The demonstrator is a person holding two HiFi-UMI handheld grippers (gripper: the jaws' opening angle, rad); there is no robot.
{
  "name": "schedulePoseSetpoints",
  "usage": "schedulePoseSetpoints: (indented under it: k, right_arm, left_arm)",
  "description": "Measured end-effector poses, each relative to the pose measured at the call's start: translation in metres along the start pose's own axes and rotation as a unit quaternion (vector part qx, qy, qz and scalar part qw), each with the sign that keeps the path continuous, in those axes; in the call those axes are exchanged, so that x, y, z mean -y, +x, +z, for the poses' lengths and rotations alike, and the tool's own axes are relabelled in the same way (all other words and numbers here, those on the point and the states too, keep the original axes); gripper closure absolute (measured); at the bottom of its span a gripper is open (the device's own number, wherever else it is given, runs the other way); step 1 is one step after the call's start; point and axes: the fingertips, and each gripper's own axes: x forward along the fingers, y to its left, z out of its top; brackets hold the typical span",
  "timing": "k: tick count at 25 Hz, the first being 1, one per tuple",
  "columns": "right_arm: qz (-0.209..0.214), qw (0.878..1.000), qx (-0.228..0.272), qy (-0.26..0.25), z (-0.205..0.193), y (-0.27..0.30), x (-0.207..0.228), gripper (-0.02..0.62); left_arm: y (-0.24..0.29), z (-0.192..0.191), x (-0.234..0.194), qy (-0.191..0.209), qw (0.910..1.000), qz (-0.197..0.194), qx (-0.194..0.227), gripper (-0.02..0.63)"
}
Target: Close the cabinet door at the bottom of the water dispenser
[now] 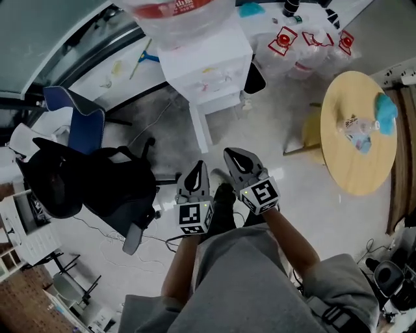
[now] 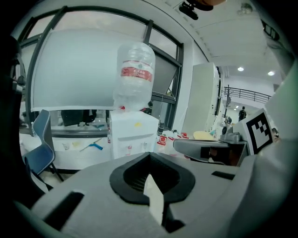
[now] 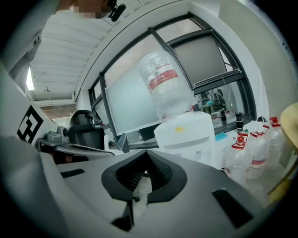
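So the water dispenser [image 1: 208, 62] sits at the top of the head view, white, with a big clear bottle [image 1: 175, 16] upside down on it; its bottom cabinet door [image 1: 199, 127] looks swung open, sticking out from the left of the base towards the person over the grey floor; both hand-held grippers are well short of it, not touching anything. The left hand-held gripper [image 1: 199, 166] has its jaws pinched together with nothing in them, and its own view shows the same thing, the black pads meeting at the tip; the right hand-held gripper [image 1: 233, 155] is just beside it, also closed tight and empty, tip aimed at the dispenser. Off to the left there's a black office chair [image 1: 97, 188] and a blue chair [image 1: 84, 120] behind it; on the right a round wooden bench [image 1: 351, 169] with a blue cloth [image 1: 385, 112] on it; a bunch of red-capped water bottles [image 1: 312, 45] stands on the floor near the dispenser.
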Motion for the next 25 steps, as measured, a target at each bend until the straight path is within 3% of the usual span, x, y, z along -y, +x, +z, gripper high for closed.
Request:
schedulePoseSetpoints:
  k: [10,19,25]
  right_arm:
    - [-0.058,0.998,-0.030,0.024,-0.079,0.032,0.021,0.586]
    - [-0.062,0.997,-0.046,0.025,-0.131,0.046,0.028,0.579]
    - [-0.047,0.994,-0.083,0.045,-0.195,0.066,0.024,0.503]
  left_arm:
    - [0.037,-0.072,-0.035,-0.022,0.9984,-0.028,-0.044,0.598]
    - [0.062,-0.114,-0.046,-0.031,0.9974,-0.026,-0.059,0.600]
    - [0.083,-0.149,-0.058,-0.022,0.9972,-0.028,-0.065,0.598]
